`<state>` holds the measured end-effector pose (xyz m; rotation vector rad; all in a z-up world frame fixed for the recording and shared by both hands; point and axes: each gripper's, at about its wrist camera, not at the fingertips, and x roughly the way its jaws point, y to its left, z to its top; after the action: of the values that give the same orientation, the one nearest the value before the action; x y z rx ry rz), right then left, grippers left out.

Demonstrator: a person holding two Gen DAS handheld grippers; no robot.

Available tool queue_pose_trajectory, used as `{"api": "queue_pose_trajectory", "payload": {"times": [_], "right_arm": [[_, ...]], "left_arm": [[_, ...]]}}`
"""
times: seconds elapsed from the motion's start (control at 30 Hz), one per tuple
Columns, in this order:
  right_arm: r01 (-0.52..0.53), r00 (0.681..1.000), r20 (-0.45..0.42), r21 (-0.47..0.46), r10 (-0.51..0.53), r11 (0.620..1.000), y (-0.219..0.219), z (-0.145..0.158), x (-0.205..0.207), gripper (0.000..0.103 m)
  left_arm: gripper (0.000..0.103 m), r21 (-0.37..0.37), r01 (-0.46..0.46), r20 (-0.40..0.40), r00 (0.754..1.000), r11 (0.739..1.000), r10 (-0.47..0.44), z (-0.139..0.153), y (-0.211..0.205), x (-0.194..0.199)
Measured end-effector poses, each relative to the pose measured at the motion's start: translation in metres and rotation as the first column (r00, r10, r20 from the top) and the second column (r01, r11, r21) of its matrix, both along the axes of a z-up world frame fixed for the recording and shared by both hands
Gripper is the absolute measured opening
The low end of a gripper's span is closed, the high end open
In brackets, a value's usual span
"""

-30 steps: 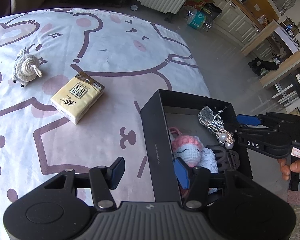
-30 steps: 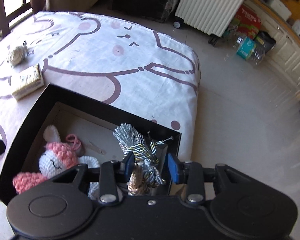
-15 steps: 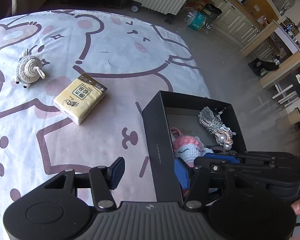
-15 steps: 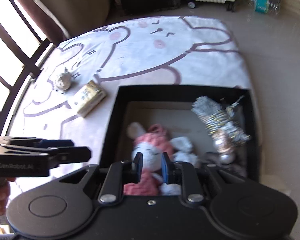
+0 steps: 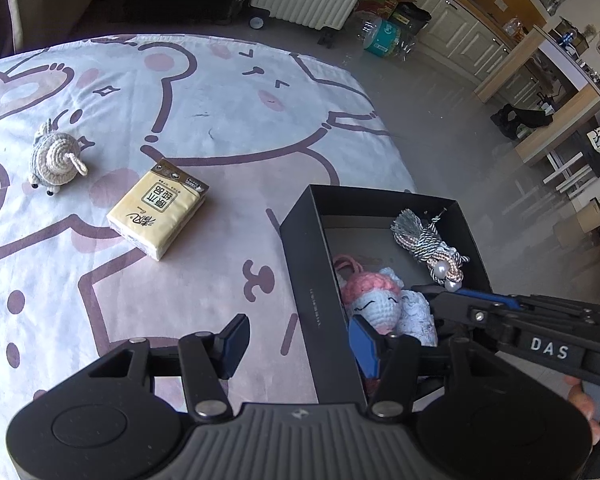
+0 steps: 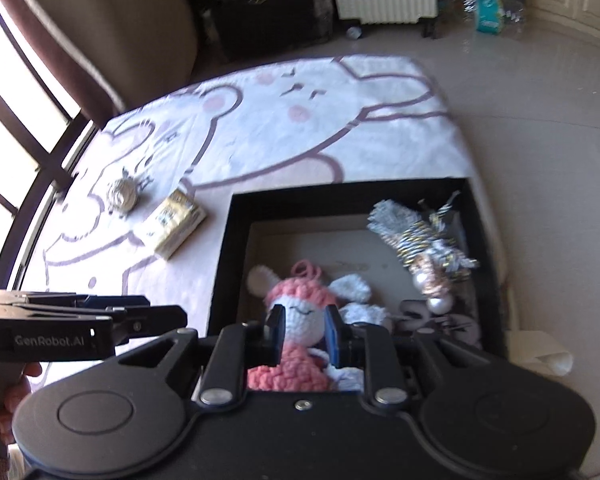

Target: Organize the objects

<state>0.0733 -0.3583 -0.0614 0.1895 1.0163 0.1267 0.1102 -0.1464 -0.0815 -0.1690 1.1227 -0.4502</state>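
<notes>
So your right hand-held gripper point(image 6: 302, 334) just let go of the grey tassel charm point(image 5: 426, 240). A second ago it was pinched between the fingers over the far corner of the black box point(image 5: 320, 308); now it's lying inside against the far right wall, and your gripper has swung back toward the near end. Its jaws sit only partly apart, with nothing in them, framing the pink crochet doll point(image 6: 300, 320) already in the box.

Your left hand-held gripper point(image 5: 298, 344) hasn't really budged: wide open, straddling the box's near left wall.

That's one more item put away, I'd say. What's left out on the cartoon-print surface point(image 5: 220, 112) is the yellow tissue pack point(image 5: 158, 208) and the little crochet elephant point(image 5: 56, 158), both well apart from the box. The tissue pack looks like the closer grab for your left side.
</notes>
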Motion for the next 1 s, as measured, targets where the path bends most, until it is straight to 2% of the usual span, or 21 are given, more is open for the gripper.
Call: {"api": "queue_pose_trajectory", "payload": {"times": [0.13, 0.23, 0.33, 0.47, 0.6, 0.67, 0.77, 0.93, 1.0], "right_arm": [[0.067, 0.997, 0.035, -0.040, -0.066, 0.997, -0.010, 0.012, -0.013, 0.026], [0.117, 0.992, 0.061, -0.082, -0.112, 0.990, -0.016, 0.017, -0.023, 0.030], [0.154, 0.986, 0.081, -0.127, -0.145, 0.980, -0.019, 0.020, -0.029, 0.039], [0.186, 0.980, 0.096, -0.148, -0.173, 0.971, -0.021, 0.022, -0.035, 0.059], [0.203, 0.977, 0.110, -0.191, -0.185, 0.960, -0.018, 0.023, -0.039, 0.070], [0.210, 0.975, 0.120, -0.193, -0.189, 0.959, -0.018, 0.023, -0.041, 0.075], [0.218, 0.972, 0.128, -0.186, -0.196, 0.958, -0.017, 0.023, -0.044, 0.081], [0.230, 0.970, 0.130, -0.206, -0.206, 0.951, -0.015, 0.020, -0.048, 0.088], [0.237, 0.968, 0.130, -0.212, -0.213, 0.948, -0.015, 0.018, -0.049, 0.095]], "left_arm": [[0.056, 0.013, 0.016, 0.007, 1.000, 1.000, -0.016, 0.003, -0.002, -0.002], [0.061, 0.029, 0.026, 0.015, 1.000, 0.999, -0.027, 0.004, -0.004, -0.004], [0.067, 0.044, 0.036, 0.023, 0.999, 0.998, -0.037, 0.004, -0.005, -0.005], [0.073, 0.077, 0.046, 0.044, 0.998, 0.996, -0.050, 0.006, -0.006, -0.006], [0.085, 0.103, 0.050, 0.064, 0.996, 0.993, -0.056, 0.006, -0.007, -0.007], [0.093, 0.117, 0.050, 0.077, 0.995, 0.992, -0.059, 0.006, -0.007, -0.008], [0.099, 0.130, 0.050, 0.088, 0.994, 0.990, -0.061, 0.007, -0.007, -0.008], [0.103, 0.131, 0.042, 0.101, 0.993, 0.991, -0.056, 0.008, -0.006, -0.007], [0.103, 0.138, 0.043, 0.112, 0.992, 0.990, -0.058, 0.008, -0.006, -0.007]]}}
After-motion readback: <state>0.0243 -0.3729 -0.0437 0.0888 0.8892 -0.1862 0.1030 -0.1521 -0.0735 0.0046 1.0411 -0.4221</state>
